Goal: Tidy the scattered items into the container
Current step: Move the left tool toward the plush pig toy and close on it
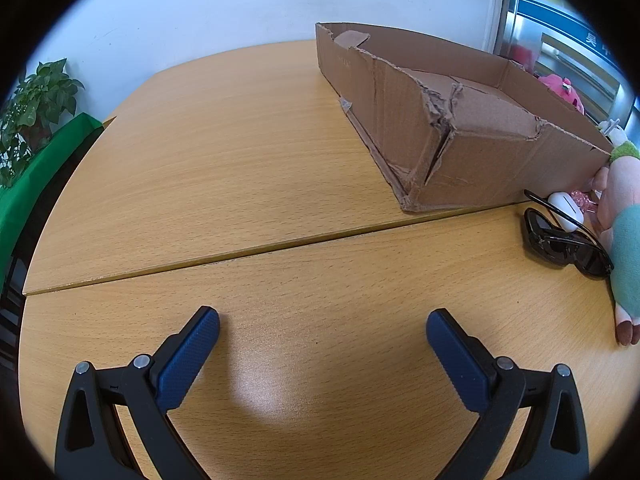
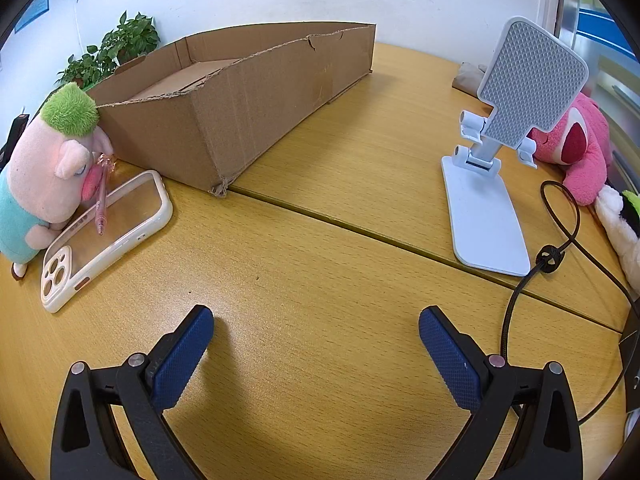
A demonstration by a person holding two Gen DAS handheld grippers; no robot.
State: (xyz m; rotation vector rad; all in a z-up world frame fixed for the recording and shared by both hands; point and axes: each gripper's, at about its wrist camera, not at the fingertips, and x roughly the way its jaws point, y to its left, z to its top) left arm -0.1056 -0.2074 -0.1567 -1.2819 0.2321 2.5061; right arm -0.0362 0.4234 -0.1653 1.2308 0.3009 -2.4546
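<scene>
We see the cardboard box well beyond both grippers, left and right; jaws wide open, empty, above the desk.

Bright, even light; soft glare on the table; fisheye bends the edges, which look slightly blurred.

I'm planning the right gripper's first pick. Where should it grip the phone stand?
Probably the hinged neck of the phone stand, approached from the front with the jaws either side: the neck is narrow and upright, whereas the base lies flat on the table and the plate is wide.
</scene>
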